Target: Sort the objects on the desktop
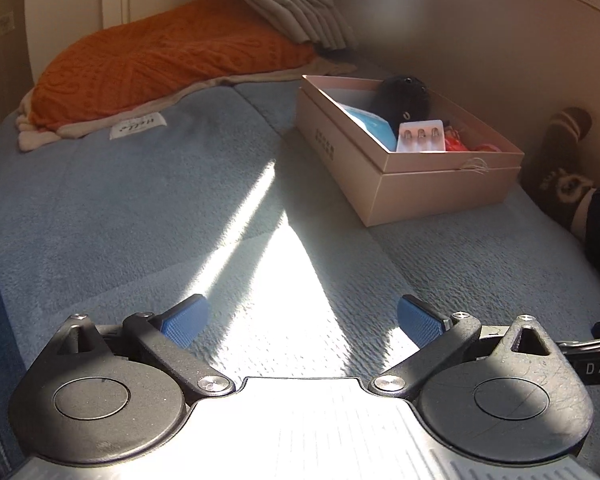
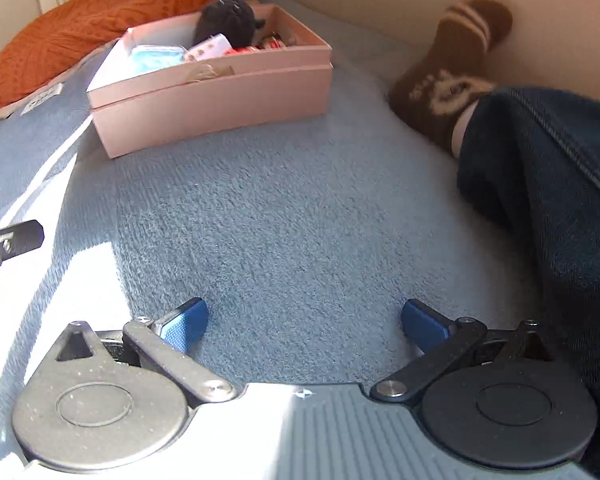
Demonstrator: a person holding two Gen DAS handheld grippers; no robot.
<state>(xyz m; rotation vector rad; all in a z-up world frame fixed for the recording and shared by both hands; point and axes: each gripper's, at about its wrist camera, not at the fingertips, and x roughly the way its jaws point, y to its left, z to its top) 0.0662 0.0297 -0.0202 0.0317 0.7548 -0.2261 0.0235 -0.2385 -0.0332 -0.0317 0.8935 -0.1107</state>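
A pink cardboard box (image 1: 440,196) stands on the blue blanket (image 1: 140,208), ahead and to the right of my left gripper (image 1: 302,322). It holds a black knitted thing (image 1: 400,94), a light blue pack (image 1: 374,126), a white blister pack (image 1: 422,136) and red items (image 1: 456,144). The box also shows in the right wrist view (image 2: 220,108), ahead and to the left of my right gripper (image 2: 304,326), with the black thing (image 2: 226,18) inside. Both grippers are open, empty and low over the blanket.
An orange pillow (image 1: 160,64) and a grey folded blanket (image 1: 292,4) lie at the back. A person's foot in a brown sock (image 2: 452,76) and a dark jeans leg (image 2: 548,192) lie to the right, against the wall. The left gripper's edge (image 2: 12,240) shows at left.
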